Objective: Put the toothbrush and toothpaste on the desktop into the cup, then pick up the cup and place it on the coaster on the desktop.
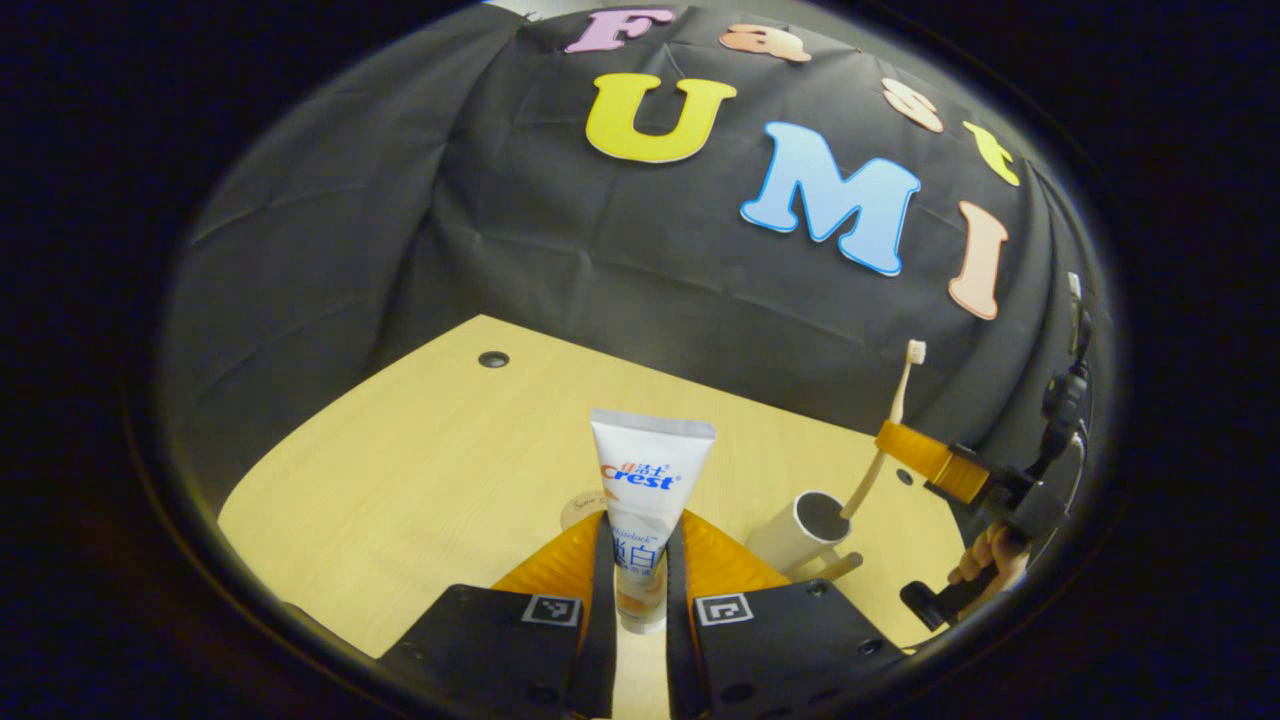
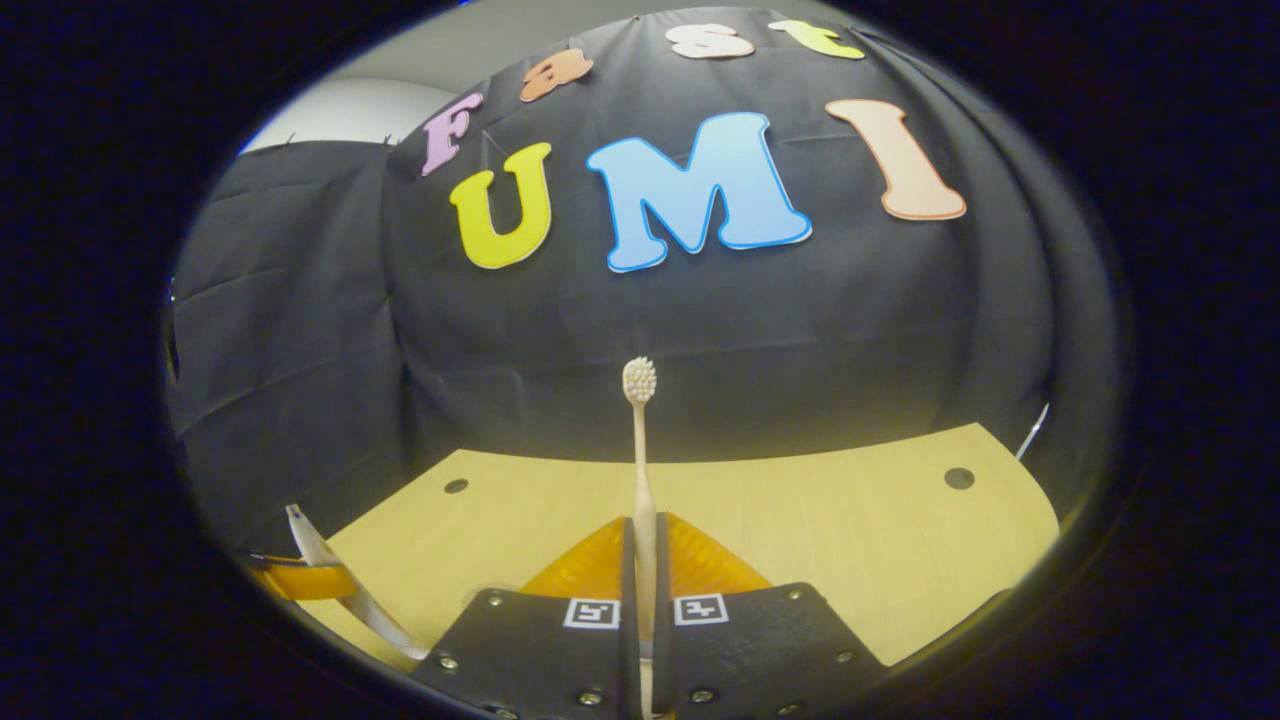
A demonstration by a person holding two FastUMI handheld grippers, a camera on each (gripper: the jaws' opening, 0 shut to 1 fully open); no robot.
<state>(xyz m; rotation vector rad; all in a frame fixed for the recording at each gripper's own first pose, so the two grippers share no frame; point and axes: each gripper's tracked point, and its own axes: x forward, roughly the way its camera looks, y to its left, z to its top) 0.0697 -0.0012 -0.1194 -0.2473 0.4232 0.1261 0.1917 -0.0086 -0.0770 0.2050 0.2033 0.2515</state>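
A: Start with the tabletop [image 1: 420, 470]. What sits on it?

B: The white cup [image 1: 800, 535] lies tipped on its side near the right edge in the left gripper view, its open mouth facing up and toward the camera. A pale round disc [image 1: 580, 508], likely the coaster, peeks out just behind the toothpaste.

A: And the left hand-held gripper [image 1: 640, 600]?

B: Clamped on the toothpaste [image 1: 648, 500], both fingers pressing its lower part. The tube stands upright, long axis vertical, flat crimped end on top, clear of the tabletop.

A: The right hand-held gripper [image 2: 640, 610]?

B: Closed on the toothbrush [image 2: 640, 470] low on its handle. In the right gripper view it stands straight up, bristle head at the top. In the left gripper view its lower end hangs just at the cup's mouth, leaning slightly, head uppermost.

A: How to do this step well?

B: I'd judge the brush goes in first. Line the handle up with the cup's axis, slide it well inside before letting go, and keep the push gentle so the lying cup doesn't roll. The toothpaste should wait until the mouth is free.
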